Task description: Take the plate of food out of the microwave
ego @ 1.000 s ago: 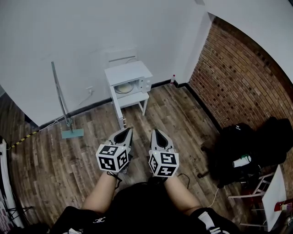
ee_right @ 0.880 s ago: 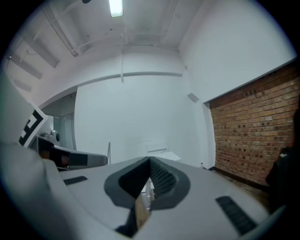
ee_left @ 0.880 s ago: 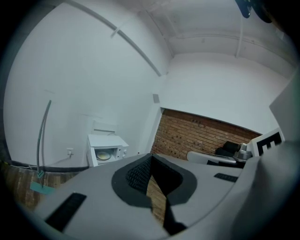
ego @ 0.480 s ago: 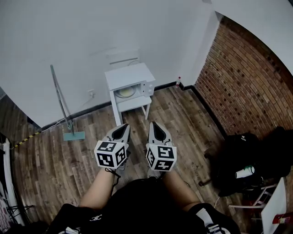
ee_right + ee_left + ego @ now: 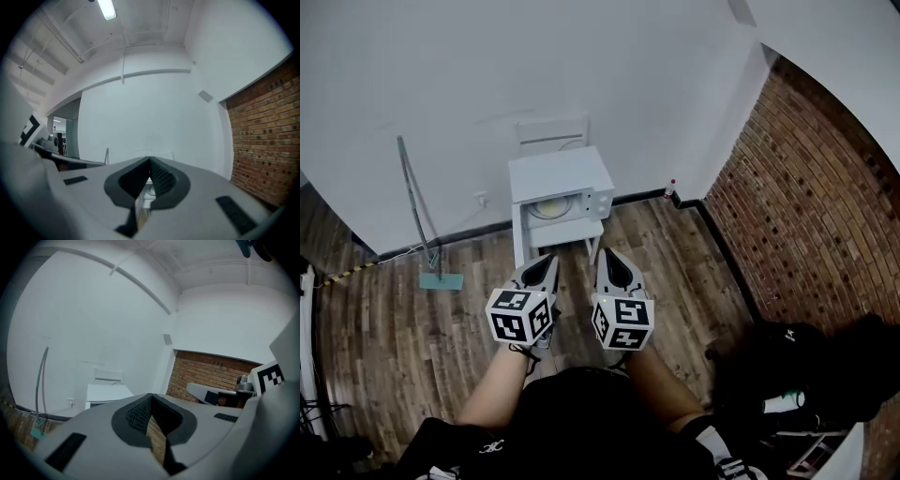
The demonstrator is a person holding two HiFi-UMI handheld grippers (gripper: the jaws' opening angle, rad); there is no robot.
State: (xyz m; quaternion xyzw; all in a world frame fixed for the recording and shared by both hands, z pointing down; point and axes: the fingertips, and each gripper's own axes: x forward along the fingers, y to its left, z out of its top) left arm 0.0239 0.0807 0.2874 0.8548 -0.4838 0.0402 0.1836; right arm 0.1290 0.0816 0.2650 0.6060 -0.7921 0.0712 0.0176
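Observation:
A white microwave [image 5: 561, 186] stands on a small white table [image 5: 574, 232] against the far wall. Its front faces me, and a pale round plate [image 5: 547, 207] shows inside. The microwave's top [image 5: 107, 392] also shows low in the left gripper view. My left gripper [image 5: 542, 269] and right gripper [image 5: 611, 262] are held side by side over the wooden floor, short of the table, both pointing at the microwave. Both are shut with nothing between the jaws, as the left gripper [image 5: 151, 396] and right gripper [image 5: 149, 161] show in their own views.
A long-handled mop [image 5: 418, 214] leans on the wall left of the table. A white chair back [image 5: 551, 133] stands behind the microwave. A brick wall [image 5: 811, 187] runs along the right, with a small bottle [image 5: 672, 187] in the corner and black bags [image 5: 811, 361] at lower right.
The person has walked forward with both grippers; the microwave and table now sit closer and more central in the head view. Both grippers stay shut.

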